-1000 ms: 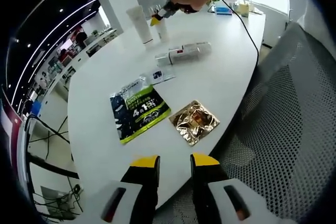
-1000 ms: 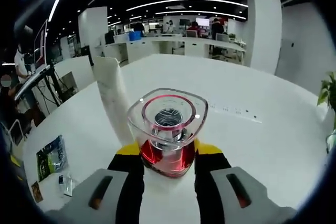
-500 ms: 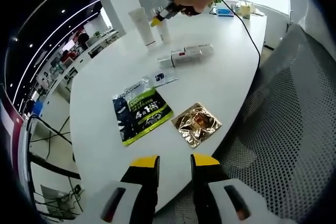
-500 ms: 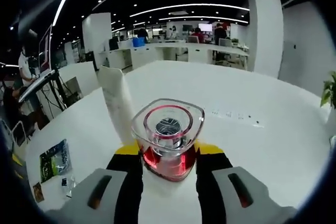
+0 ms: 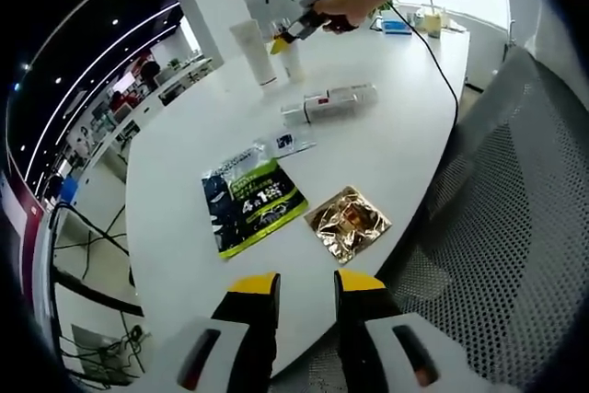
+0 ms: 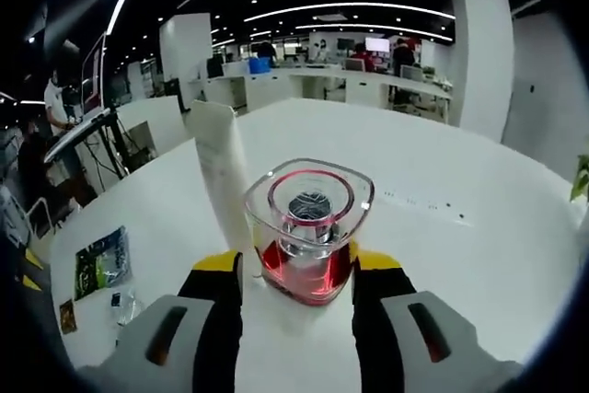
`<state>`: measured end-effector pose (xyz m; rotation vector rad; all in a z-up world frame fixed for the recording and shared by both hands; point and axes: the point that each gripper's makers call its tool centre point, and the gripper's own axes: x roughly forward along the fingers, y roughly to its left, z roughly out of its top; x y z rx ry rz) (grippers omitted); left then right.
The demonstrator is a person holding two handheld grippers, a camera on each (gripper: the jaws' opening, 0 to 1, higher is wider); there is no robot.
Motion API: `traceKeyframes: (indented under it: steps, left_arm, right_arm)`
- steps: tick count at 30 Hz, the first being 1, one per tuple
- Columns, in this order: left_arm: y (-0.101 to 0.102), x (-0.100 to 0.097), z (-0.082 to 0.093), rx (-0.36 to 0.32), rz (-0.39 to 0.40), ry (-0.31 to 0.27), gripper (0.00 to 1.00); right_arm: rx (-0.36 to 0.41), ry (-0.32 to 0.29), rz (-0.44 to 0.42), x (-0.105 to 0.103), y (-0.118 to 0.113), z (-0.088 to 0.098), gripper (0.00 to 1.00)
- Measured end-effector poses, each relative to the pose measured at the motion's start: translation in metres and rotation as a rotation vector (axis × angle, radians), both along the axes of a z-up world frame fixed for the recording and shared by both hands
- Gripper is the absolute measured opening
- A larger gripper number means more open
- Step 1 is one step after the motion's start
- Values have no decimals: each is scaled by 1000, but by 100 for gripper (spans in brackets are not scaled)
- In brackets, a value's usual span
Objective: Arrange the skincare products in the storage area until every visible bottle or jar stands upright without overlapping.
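Two tongs worked a white table (image 5: 175, 227). The right tongs (image 6: 296, 269), at lower centre of the right gripper view, stood clamped on a clear red-tinted bottle (image 6: 308, 232), upright just beside a standing white tube (image 6: 224, 181). In the left gripper view, the left tongs (image 5: 306, 284) hung slightly apart and empty at bottom centre. One bottle (image 5: 329, 104) lay on its side in the upper middle, its long axis running left to right, far nearer the right tongs (image 5: 278, 43) at top. Flat sachets, green (image 5: 253, 202) and gold (image 5: 348, 224), lay between.
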<state>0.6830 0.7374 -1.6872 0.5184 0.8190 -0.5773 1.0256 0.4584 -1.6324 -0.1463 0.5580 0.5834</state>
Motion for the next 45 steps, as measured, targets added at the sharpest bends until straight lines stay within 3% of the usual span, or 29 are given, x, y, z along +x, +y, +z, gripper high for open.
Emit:
traceKeyframes:
  steps: [6,9,13,21,45]
  left_arm:
    - [-1,0,-1,1,-5,1,24]
    - [0,0,-1,3,-6,3,24]
    - [0,1,-1,5,-1,0,24]
    - [1,1,-1,6,0,-3,24]
    - [2,2,0,12,4,-7,24]
  right_arm:
    - [-26,42,103,-6,-4,-5,45]
    - [-24,60,130,-8,-6,-6,38]
    - [-12,72,121,-6,-11,-5,30]
    - [-27,70,156,-8,-4,-5,30]
    - [-11,65,152,-1,21,-6,30]
